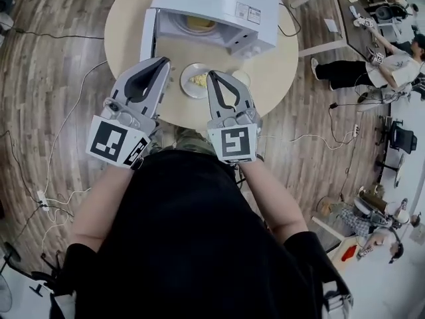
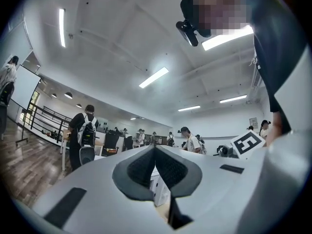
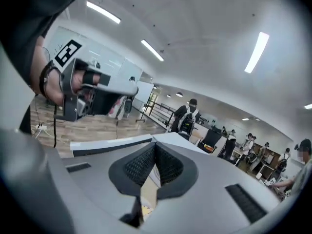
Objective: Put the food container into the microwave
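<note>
The food container (image 1: 196,80) is a round shallow dish with yellow food, standing on the round table (image 1: 129,18) in front of the white microwave (image 1: 219,8). The microwave's door (image 1: 147,35) is swung open to the left, and something yellow lies on the turntable (image 1: 192,24) inside. My left gripper (image 1: 164,62) is raised over the table's near edge, left of the dish, shut and empty. My right gripper (image 1: 212,76) hovers just right of the dish, shut with nothing in it. Both gripper views show jaws pressed together, left gripper (image 2: 155,147) and right gripper (image 3: 155,145).
A second small round dish (image 1: 242,77) sits right of the food container, partly behind my right gripper. Cables (image 1: 66,131) trail over the wooden floor around the table. People and chairs (image 1: 372,65) are at the far right.
</note>
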`<state>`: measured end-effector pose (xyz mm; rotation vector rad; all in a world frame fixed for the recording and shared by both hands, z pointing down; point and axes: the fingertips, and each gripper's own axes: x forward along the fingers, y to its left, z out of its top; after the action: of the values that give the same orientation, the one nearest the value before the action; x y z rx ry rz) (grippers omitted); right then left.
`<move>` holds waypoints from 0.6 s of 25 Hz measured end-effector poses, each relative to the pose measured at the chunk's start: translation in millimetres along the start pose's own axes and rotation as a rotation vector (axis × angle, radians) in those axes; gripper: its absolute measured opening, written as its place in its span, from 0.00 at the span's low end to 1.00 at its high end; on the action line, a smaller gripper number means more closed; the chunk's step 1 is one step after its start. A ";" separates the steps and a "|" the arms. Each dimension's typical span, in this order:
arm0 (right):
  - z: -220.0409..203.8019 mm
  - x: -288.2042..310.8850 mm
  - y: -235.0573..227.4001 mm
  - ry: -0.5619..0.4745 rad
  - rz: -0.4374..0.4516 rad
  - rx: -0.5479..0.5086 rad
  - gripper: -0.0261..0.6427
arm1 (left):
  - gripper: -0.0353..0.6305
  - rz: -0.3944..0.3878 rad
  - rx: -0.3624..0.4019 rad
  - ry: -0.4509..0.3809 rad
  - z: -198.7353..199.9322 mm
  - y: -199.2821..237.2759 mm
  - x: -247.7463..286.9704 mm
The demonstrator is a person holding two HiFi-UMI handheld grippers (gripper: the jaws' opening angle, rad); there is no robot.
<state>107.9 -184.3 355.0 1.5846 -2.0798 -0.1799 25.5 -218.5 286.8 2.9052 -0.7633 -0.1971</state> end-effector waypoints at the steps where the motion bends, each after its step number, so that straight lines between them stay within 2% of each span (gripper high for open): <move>1: 10.2 -8.5 -2.7 -0.046 -0.024 0.009 0.06 | 0.08 -0.006 0.005 -0.005 2.8 -1.6 -2.7; 5: 39.5 -41.0 -16.0 -0.199 -0.109 0.181 0.06 | 0.08 -0.008 0.022 -0.025 13.4 -3.1 -14.7; 11: 45.2 -74.9 -29.6 -0.284 -0.157 0.307 0.06 | 0.08 -0.023 0.033 -0.048 26.0 -9.6 -32.6; 15: 40.8 -81.4 -29.2 -0.290 -0.167 0.380 0.06 | 0.08 -0.040 0.033 -0.055 28.9 -16.6 -41.0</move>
<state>128.8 -125.7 282.4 2.0665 -2.3017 -0.0775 -6.5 -186.5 259.5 2.9594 -0.7247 -0.2726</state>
